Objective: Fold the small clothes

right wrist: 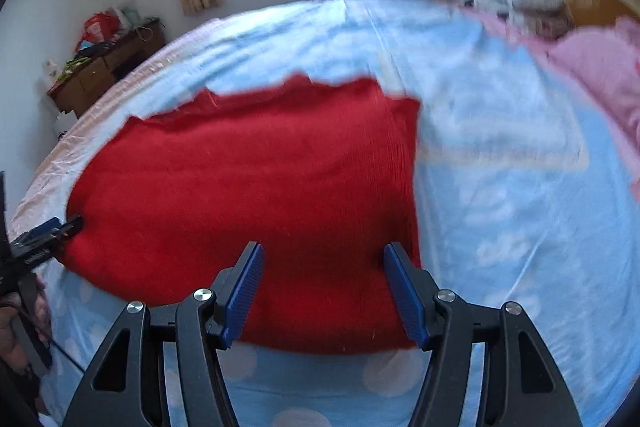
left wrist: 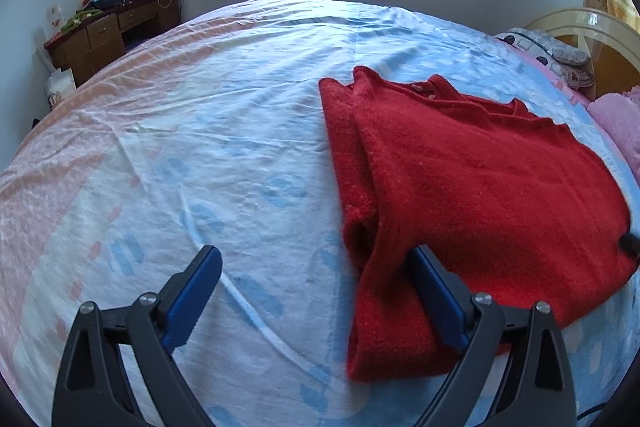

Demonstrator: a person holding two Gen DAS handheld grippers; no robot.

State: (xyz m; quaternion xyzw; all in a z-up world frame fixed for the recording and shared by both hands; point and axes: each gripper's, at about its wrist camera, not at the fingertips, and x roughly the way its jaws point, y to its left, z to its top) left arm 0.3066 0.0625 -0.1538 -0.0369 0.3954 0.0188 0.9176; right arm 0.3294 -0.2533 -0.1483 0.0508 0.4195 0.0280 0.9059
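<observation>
Garment: red fuzzy knit sweater [left wrist: 472, 187], part-folded on the blue-and-pink patterned bed sheet [left wrist: 200, 147].
Left tongs [left wrist: 316, 259]: wide apart, empty.
Right tongs [right wrist: 324, 259]: half-spread, empty, over near hem.
Next: likely pinch the hem, fold away.

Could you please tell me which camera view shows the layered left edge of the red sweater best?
The left wrist view: the red sweater shows its stacked folded layers sharply there. The right wrist view shows it blurred, as one flat red patch.
</observation>
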